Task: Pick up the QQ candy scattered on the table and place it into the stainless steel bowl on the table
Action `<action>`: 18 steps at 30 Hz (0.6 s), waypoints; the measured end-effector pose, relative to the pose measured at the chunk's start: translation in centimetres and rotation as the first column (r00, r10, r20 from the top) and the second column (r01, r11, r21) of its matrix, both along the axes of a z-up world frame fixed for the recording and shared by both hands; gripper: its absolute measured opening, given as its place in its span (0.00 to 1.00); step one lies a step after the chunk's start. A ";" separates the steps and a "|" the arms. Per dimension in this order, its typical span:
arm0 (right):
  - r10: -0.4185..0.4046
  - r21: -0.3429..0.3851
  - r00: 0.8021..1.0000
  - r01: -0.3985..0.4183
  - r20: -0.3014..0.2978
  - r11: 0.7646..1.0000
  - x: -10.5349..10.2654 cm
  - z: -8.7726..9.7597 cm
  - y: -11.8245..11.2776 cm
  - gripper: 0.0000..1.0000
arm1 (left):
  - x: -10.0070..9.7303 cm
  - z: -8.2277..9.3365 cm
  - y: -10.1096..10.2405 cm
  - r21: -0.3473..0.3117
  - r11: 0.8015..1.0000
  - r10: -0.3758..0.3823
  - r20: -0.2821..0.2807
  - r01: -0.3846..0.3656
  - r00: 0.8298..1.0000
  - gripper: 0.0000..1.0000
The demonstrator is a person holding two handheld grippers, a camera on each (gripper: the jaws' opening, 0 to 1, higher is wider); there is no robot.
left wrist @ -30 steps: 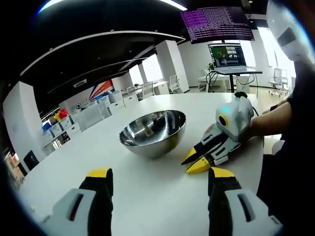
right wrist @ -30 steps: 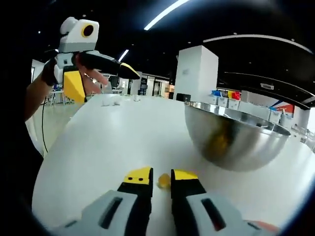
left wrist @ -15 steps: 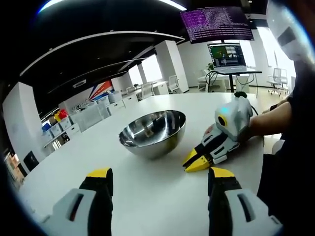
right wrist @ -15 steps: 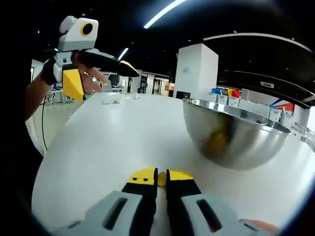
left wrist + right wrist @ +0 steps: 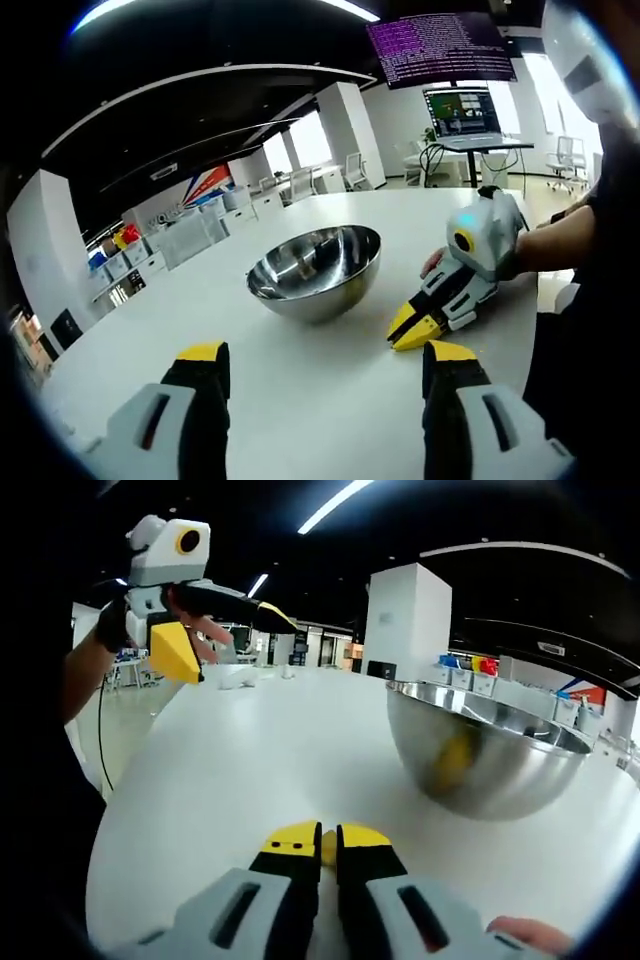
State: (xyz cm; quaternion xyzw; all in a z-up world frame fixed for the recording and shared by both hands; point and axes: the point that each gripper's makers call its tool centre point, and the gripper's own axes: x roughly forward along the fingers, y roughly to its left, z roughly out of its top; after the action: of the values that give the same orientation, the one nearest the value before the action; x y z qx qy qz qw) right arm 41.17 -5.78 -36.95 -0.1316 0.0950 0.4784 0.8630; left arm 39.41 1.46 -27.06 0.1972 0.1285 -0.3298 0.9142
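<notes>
A stainless steel bowl (image 5: 315, 271) stands on the white table (image 5: 300, 390); in the right gripper view the same bowl (image 5: 490, 760) is ahead on the right. My right gripper (image 5: 328, 844) is shut on a yellow QQ candy (image 5: 328, 847), just a sliver of it showing between the yellow tips, low over the table. In the left gripper view that right gripper (image 5: 420, 325) sits with its tips together right of the bowl, a hand behind it. My left gripper (image 5: 315, 365) is open and holds nothing; it appears raised at upper left as the left gripper (image 5: 215, 605) in the right gripper view.
The white table (image 5: 250, 750) has a rounded edge on the left. A laptop on a stand (image 5: 465, 120) and chairs stand beyond the table's far end. Small white items (image 5: 235, 675) lie at the far end. A fingertip (image 5: 525, 932) shows at the lower right.
My right gripper closed on the candy from a narrow gap and has lifted slightly, shifting a little away from the bowl. The left gripper stays open and raised.
</notes>
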 end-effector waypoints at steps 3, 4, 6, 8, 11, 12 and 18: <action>0.006 0.008 1.000 -0.006 0.012 1.000 -0.6 1.1 -0.2 0.05 | 0.0 -0.2 0.2 0.003 1.000 0.006 -0.003 -0.006 1.000 0.79; 0.004 0.020 1.000 -0.004 0.017 1.000 -0.7 1.7 -0.2 0.05 | 0.1 -0.2 0.2 -0.001 1.000 0.007 -0.004 -0.007 1.000 0.79; 0.010 0.050 1.000 -0.012 0.029 0.999 -1.1 3.3 -0.3 0.05 | 0.1 -0.2 0.3 -0.003 1.000 0.010 -0.006 -0.010 1.000 0.79; 0.020 0.090 0.998 -0.026 0.066 0.996 -1.4 5.3 -0.2 0.05 | 0.1 -0.2 0.2 -0.001 1.000 0.009 -0.004 -0.009 1.000 0.79; 0.024 0.145 0.990 -0.045 0.142 0.988 -1.8 9.0 -0.4 0.05 | 0.1 -0.1 0.2 -0.002 1.000 0.008 -0.003 -0.008 1.000 0.79; 0.019 0.158 0.987 -0.044 0.161 0.987 -1.9 10.0 -0.5 0.05 | 0.1 -0.1 0.2 -0.002 1.000 0.007 -0.003 -0.007 1.000 0.79; -0.004 0.192 0.959 -0.053 0.283 0.980 -2.1 16.0 -1.1 0.05 | 0.1 -0.1 0.3 -0.002 1.000 0.009 -0.001 -0.009 1.000 0.79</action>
State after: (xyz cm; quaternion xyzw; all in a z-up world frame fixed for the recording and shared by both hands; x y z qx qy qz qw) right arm 39.07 -6.92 -20.95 -0.1132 -0.0784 0.4726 0.8705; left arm 39.48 1.78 -27.14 0.1957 0.1296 -0.3261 0.9157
